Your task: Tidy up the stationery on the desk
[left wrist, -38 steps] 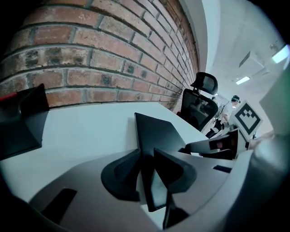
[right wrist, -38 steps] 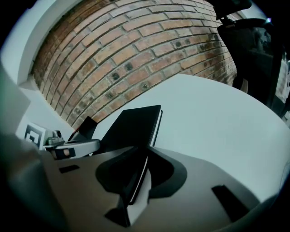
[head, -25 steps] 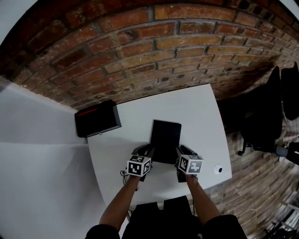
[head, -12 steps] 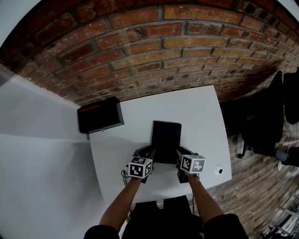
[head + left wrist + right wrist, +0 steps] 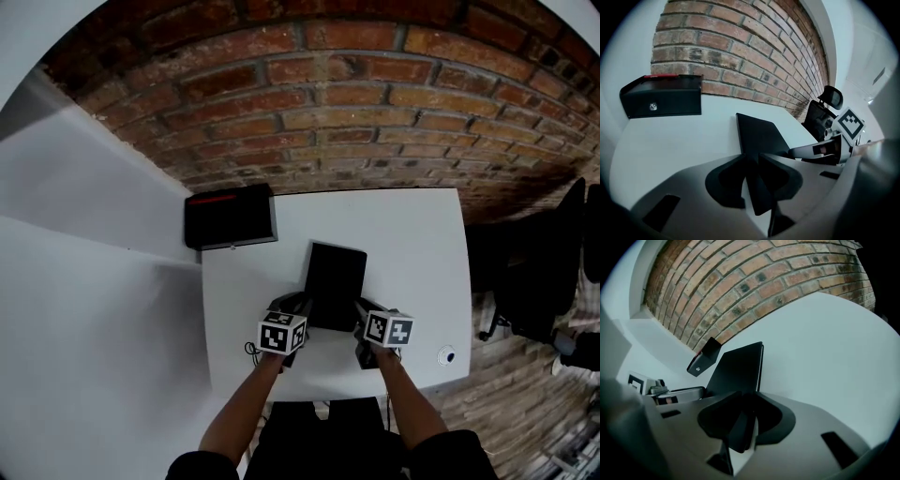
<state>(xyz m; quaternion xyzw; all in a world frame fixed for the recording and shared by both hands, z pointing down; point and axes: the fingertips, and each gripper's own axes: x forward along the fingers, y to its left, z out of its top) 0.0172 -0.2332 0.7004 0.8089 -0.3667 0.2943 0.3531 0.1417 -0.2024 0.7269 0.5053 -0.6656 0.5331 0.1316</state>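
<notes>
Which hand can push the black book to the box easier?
Probably left: the left gripper has a near corner of the black book between its jaws, and the black box stands on its side of the desk.

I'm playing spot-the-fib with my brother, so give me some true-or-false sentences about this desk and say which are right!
1. The wall behind the white desk is brick. True.
2. The black box has a blue stripe on top. False: the stripe is red.
3. The left gripper has a corner of the black notebook between its jaws. True.
4. The box sits at the desk's right edge, next to the chair. False: it sits at the back left corner, by the wall.
5. A small round white thing sits near the desk's front right corner. True.
</notes>
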